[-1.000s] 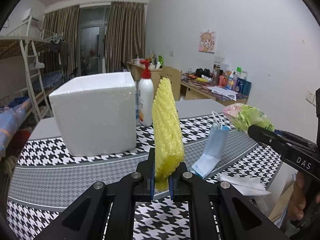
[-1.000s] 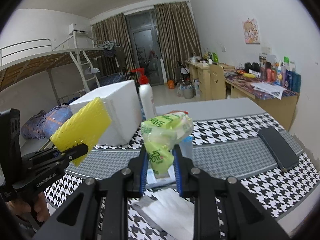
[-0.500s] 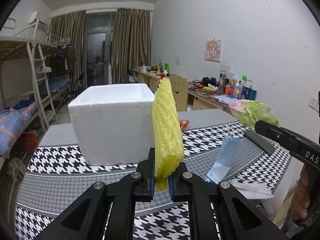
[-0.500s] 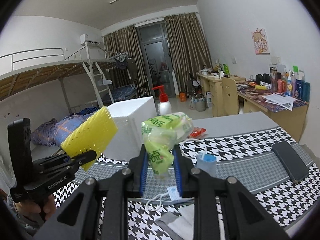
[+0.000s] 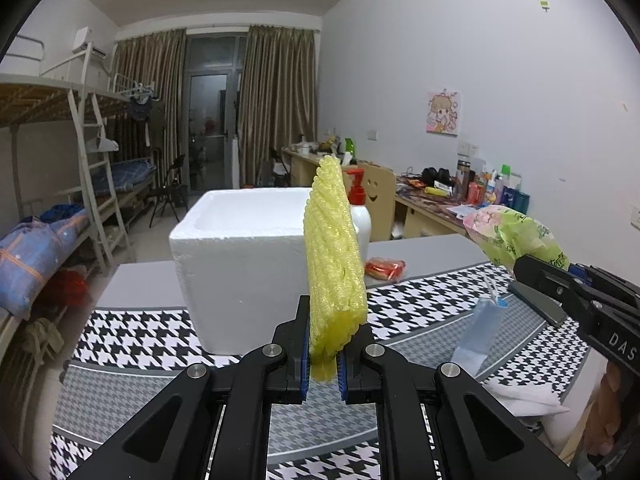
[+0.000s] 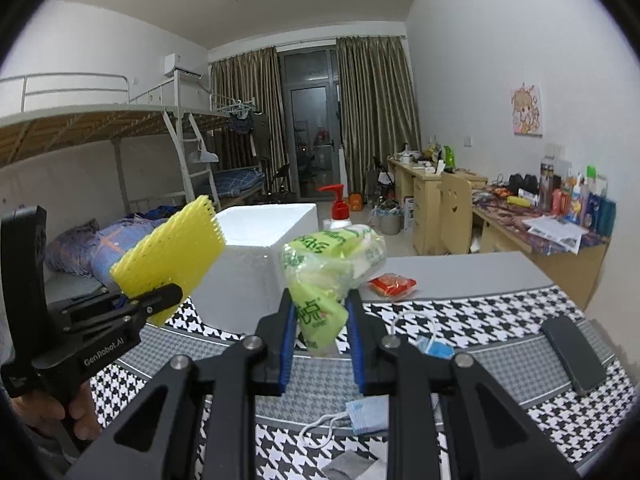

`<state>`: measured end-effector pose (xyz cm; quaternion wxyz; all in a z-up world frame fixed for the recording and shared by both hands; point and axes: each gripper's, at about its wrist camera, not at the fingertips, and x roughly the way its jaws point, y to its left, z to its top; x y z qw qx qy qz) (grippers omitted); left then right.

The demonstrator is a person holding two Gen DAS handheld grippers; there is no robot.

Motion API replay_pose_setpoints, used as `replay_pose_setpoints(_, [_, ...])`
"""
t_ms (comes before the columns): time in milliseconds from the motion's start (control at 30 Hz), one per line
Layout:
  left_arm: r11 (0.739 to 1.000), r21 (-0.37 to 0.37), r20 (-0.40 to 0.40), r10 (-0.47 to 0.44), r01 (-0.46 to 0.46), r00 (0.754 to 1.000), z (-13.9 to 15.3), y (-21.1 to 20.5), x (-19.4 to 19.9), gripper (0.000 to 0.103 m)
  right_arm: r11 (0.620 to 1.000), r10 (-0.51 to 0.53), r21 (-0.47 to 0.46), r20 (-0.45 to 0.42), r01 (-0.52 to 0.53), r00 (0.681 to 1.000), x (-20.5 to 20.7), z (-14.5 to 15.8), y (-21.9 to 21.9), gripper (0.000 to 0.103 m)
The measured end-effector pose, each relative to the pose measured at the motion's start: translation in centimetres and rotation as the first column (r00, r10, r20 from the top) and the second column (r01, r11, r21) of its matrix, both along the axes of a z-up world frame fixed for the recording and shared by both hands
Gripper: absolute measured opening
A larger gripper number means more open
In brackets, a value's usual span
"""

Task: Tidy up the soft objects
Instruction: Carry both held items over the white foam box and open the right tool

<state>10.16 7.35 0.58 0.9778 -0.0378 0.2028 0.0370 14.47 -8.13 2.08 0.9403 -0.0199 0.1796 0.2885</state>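
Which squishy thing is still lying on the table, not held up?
The blue face mask lies on the checked cloth; the yellow foam net and the green tissue pack are both held up by grippers.

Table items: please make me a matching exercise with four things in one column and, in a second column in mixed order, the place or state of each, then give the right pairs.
Things:
1. yellow foam net
2. green tissue pack
3. blue face mask
4. red snack packet

Places or states:
A. lies flat on the checked cloth
B. lies on the bare grey table top, beside the white foam box
C. held by the left tool
D. held by the right tool

Pairs: 1-C, 2-D, 3-A, 4-B
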Motion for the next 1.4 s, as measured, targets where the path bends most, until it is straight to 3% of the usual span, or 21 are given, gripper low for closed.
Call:
replay_pose_setpoints(467, [1.000,0.002,0.011,0.018,-0.018,1.000,1.4,2.1,1.0,0.011,0.996,0.001,-0.093,0.048,0.003,0.999,0.5,1.1,4.3,0.028])
replay_pose_setpoints(900, [0.998,0.017,0.030,0.054,-0.055,0.998,3.6,3.5,2.0,0.011,0.995,0.073,-0.069,0.037,-0.070,0.997,1.6,3.3,6.3,0.028])
replay_pose_setpoints(1400, [0.995,0.060,0.046,0.073,-0.076,0.996,4.8,5.3,3.4,0.011,0.995,0.065,-0.075,0.053,-0.061,0.996,2.4,4.7,9.1,0.028])
